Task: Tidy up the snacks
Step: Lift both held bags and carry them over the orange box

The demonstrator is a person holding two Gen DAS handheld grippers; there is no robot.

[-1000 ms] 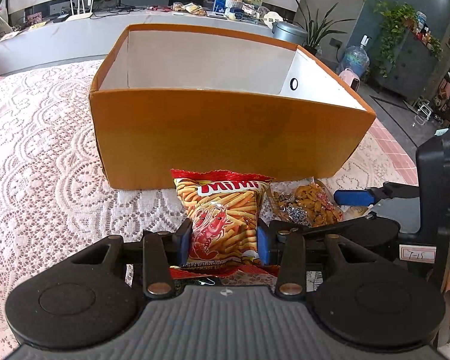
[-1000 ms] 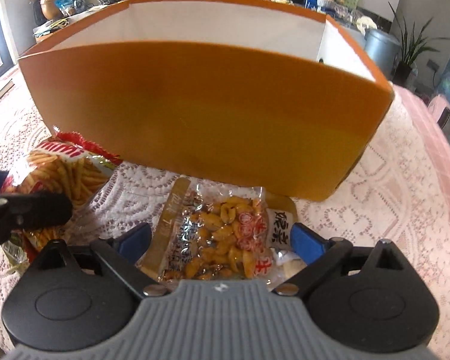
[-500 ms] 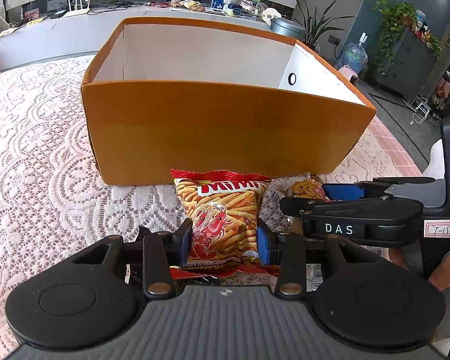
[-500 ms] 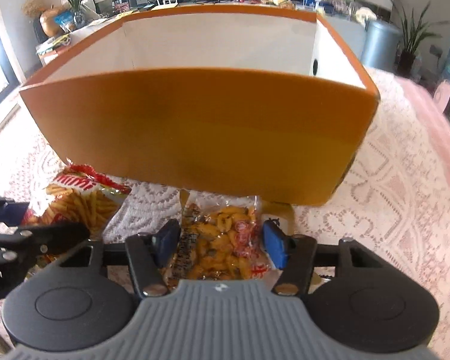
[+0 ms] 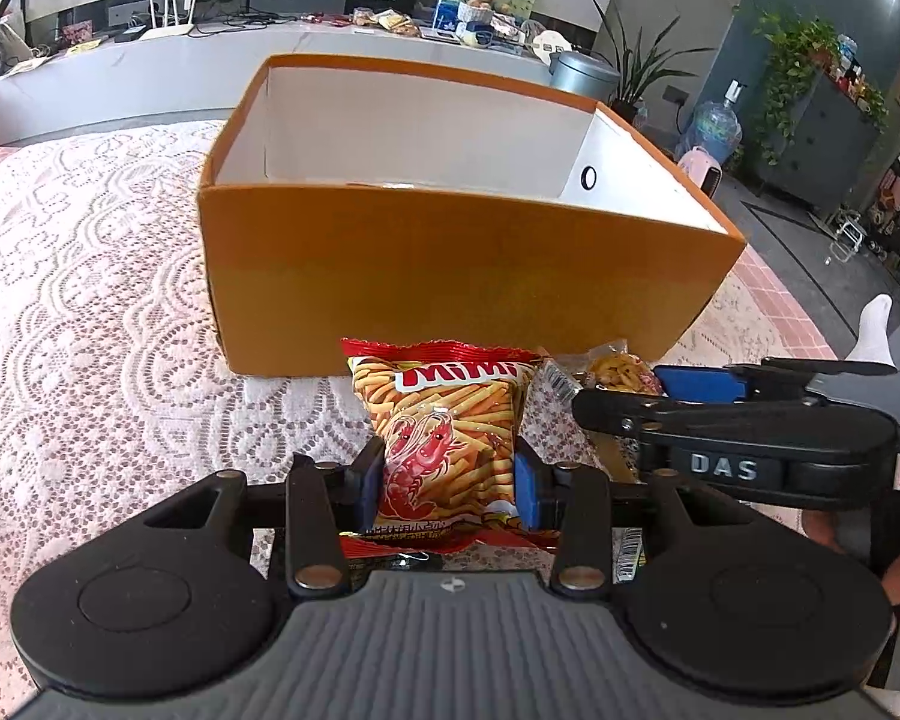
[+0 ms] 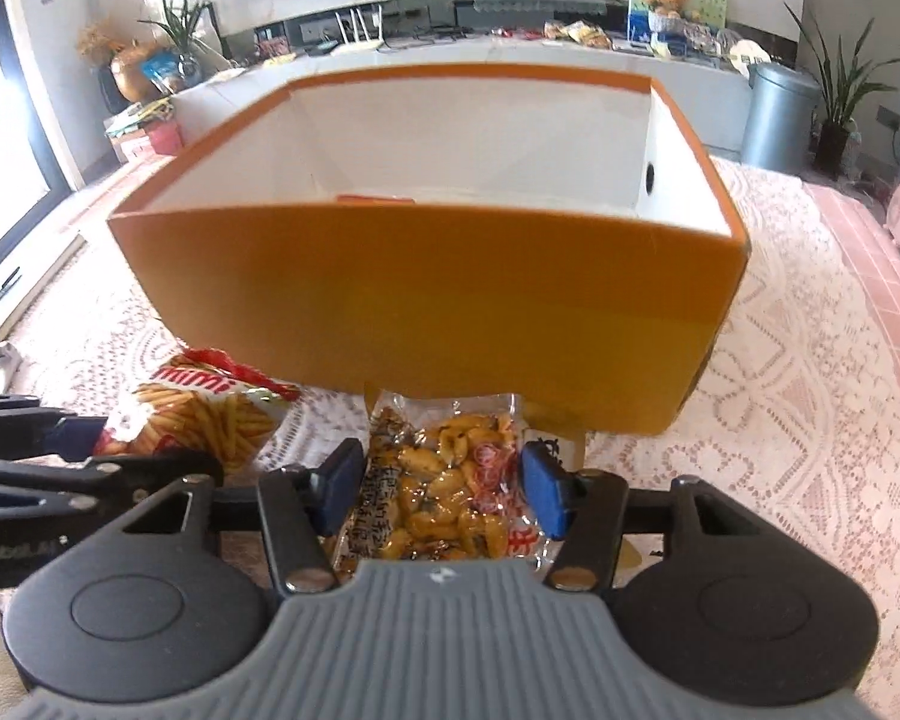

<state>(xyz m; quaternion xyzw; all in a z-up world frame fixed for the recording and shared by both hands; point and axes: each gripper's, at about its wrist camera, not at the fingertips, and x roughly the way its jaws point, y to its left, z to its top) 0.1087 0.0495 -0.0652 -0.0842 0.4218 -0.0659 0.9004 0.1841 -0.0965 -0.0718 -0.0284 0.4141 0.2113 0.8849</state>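
My left tongs (image 5: 450, 477) clamp the Mimi bag (image 5: 447, 438); my right tongs (image 6: 438, 489) are closing on the nut bag (image 6: 444, 492), pads touching its sides. Both bags sit just in front of the orange box (image 5: 450, 276), whose tall near wall blocks the way. Box top open, lace cloth (image 5: 90, 300) bare on the left.
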